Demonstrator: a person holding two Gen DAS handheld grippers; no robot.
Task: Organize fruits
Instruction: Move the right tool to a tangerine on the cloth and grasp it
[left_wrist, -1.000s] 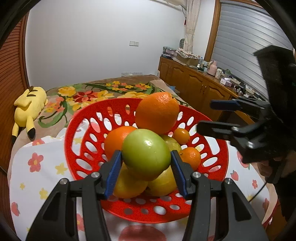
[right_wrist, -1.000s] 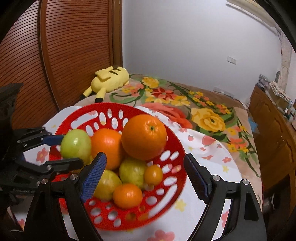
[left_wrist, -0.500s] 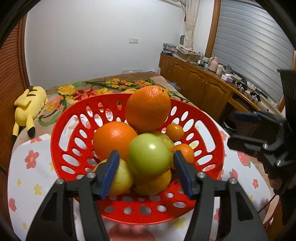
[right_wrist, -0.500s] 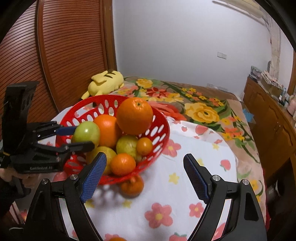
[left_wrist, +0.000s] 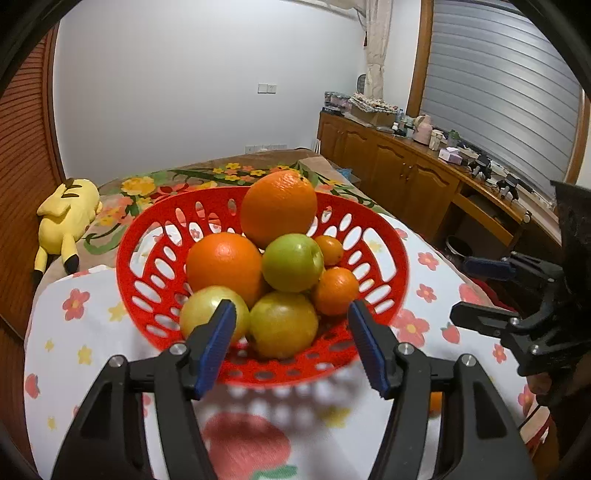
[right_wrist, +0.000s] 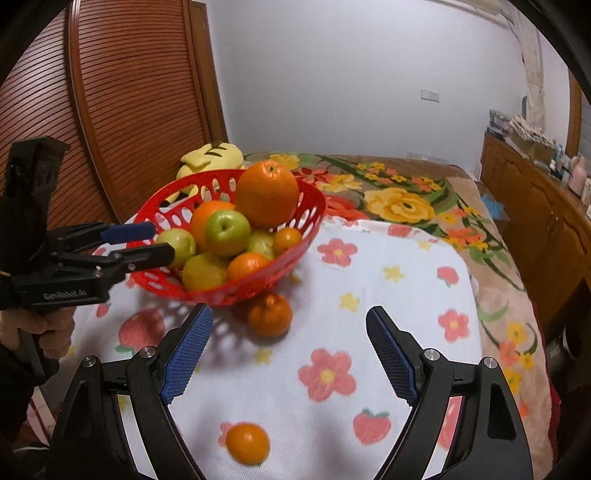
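A red perforated basket (left_wrist: 155, 236) (right_wrist: 306, 206) holds a pile of fruit: a large orange (left_wrist: 279, 208) on top, a second orange (left_wrist: 223, 262), a green apple (left_wrist: 291, 262) (right_wrist: 227, 227), yellowish fruits and small tangerines. My left gripper (left_wrist: 291, 343) is open and empty in front of the basket; it also shows in the right wrist view (right_wrist: 147, 242). My right gripper (right_wrist: 288, 350) is open and empty above the tablecloth. A tangerine (right_wrist: 269, 314) lies beside the basket. A small orange (right_wrist: 247, 443) lies nearer me.
The table carries a white flowered cloth (right_wrist: 388, 295). Behind it is a bed with a floral cover (right_wrist: 399, 199) and a yellow plush toy (left_wrist: 66, 218). A wooden cabinet (left_wrist: 406, 173) with clutter stands at the right, a slatted wooden door (right_wrist: 129, 92) at the left.
My left gripper opened off the green apple and drew back; the apple rests in the pile. My right gripper pulled back and up, bringing two loose oranges on the cloth into view.
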